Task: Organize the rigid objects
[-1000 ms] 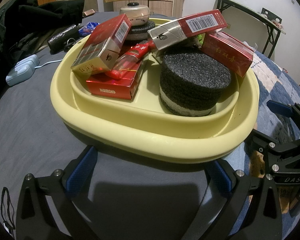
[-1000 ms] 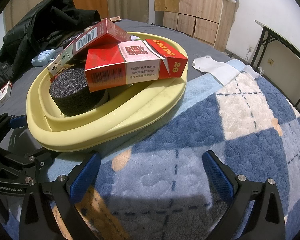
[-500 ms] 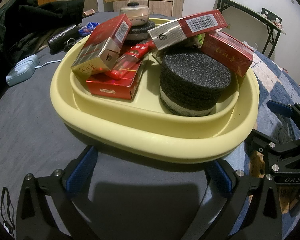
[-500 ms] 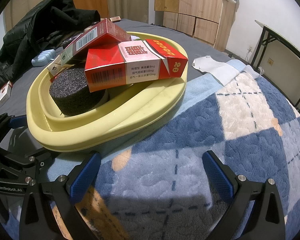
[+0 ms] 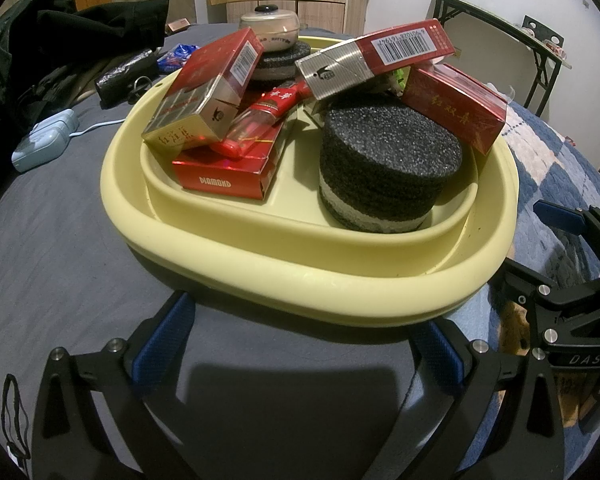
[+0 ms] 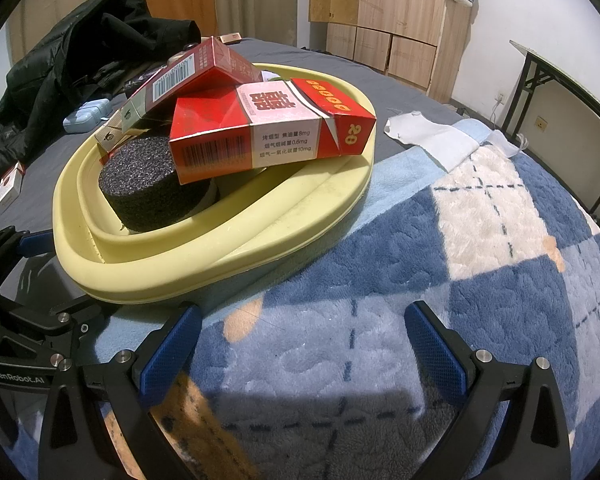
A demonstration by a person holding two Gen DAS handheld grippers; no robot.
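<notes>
where legible, "diamond" box [image 5: 224, 178], perhaps "das" claw [image 5: 556, 216]

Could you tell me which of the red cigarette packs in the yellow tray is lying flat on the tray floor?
The DIAMOND pack: it alone lies flat on the yellow tray floor; the others lean tilted.

green item [image 5: 398, 79] mostly hidden under cartons

In the pale yellow plastic tray [image 5: 300, 280]: four red cardboard cigarette packs [image 5: 226, 174], two black foam discs [image 5: 388, 160], one red lighter-ish tube [image 5: 260, 124], one cream round jar [image 5: 270, 28], maybe more hidden underneath.
</notes>
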